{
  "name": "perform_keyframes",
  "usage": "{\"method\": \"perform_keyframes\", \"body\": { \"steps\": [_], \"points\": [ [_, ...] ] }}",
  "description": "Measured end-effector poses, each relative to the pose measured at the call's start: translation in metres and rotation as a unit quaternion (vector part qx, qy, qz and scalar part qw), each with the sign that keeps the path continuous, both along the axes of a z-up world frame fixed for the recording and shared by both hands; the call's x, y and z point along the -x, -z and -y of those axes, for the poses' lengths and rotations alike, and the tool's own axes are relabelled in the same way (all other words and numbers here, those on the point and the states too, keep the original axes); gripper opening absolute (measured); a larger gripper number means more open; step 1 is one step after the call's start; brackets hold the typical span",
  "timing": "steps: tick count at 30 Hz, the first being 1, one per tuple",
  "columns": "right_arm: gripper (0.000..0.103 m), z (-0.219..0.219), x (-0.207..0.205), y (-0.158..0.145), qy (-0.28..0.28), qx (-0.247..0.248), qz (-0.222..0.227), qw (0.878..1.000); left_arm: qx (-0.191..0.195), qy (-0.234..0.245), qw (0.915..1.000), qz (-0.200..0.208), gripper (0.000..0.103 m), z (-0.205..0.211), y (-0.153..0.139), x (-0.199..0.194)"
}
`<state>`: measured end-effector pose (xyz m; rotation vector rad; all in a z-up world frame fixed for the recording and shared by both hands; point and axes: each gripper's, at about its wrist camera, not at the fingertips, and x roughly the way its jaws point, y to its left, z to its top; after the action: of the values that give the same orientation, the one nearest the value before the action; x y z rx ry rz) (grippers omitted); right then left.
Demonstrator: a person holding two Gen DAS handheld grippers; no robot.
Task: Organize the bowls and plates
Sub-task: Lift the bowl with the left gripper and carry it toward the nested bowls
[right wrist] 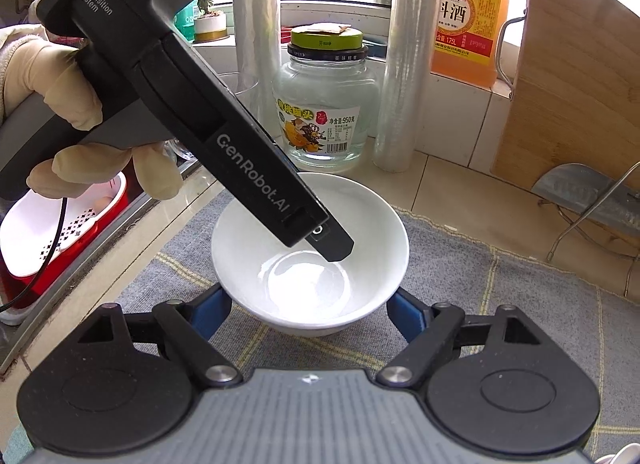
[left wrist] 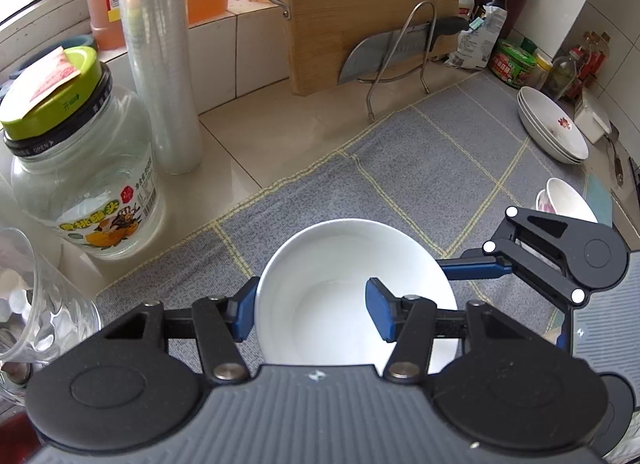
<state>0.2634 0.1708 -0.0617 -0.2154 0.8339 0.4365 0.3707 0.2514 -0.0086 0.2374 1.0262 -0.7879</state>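
A plain white bowl (left wrist: 336, 288) sits low in the middle of both views over a grey checked mat (left wrist: 440, 152). My left gripper (left wrist: 312, 314) is shut on the bowl's near wall, one blue pad outside the rim and the other inside. In the right wrist view, the left gripper's finger (right wrist: 332, 246) reaches down into the bowl (right wrist: 308, 288). My right gripper (right wrist: 310, 316) is shut on the bowl's lower wall, a pad pressing each side. Stacked white plates (left wrist: 556, 132) and small flowered bowls (left wrist: 564, 198) lie at the far right of the mat.
A glass jar with a green lid (left wrist: 84, 184), a cling film roll (left wrist: 160, 64) and a drinking glass (left wrist: 36, 292) stand to the left. A wooden cutting board (left wrist: 360, 4) and a cleaver (left wrist: 384, 48) lean in a wire rack behind. A gloved hand (right wrist: 52, 80) holds the left gripper's handle above a red basket (right wrist: 60, 232).
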Motion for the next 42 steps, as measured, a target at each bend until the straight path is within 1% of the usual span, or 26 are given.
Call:
{"method": "perform_keyframes", "body": {
  "steps": [6,10,18,29,42],
  "points": [
    [0.088,0.011,0.016,-0.016,-0.010,0.001,-0.001,1.000,-0.002,-0.004,0.9999,0.011,0.055,0.013,-0.013,0.021],
    [0.088,0.020,0.028,-0.027,-0.011,0.000,0.002,1.000,0.007,-0.008,0.9999,0.009,0.055,0.021,-0.019,0.032],
    [0.088,0.040,0.049,-0.042,-0.006,0.007,0.010,1.000,0.013,-0.002,0.9997,0.020,0.055,0.043,-0.035,0.051],
    [0.088,0.075,0.070,-0.057,0.030,0.008,0.025,0.999,0.017,0.036,0.9985,0.038,0.055,0.086,-0.054,0.066],
    [0.088,0.121,0.088,-0.065,0.099,0.016,0.036,0.994,0.025,0.107,0.9926,0.051,0.055,0.150,-0.066,0.075]
  ]
}}
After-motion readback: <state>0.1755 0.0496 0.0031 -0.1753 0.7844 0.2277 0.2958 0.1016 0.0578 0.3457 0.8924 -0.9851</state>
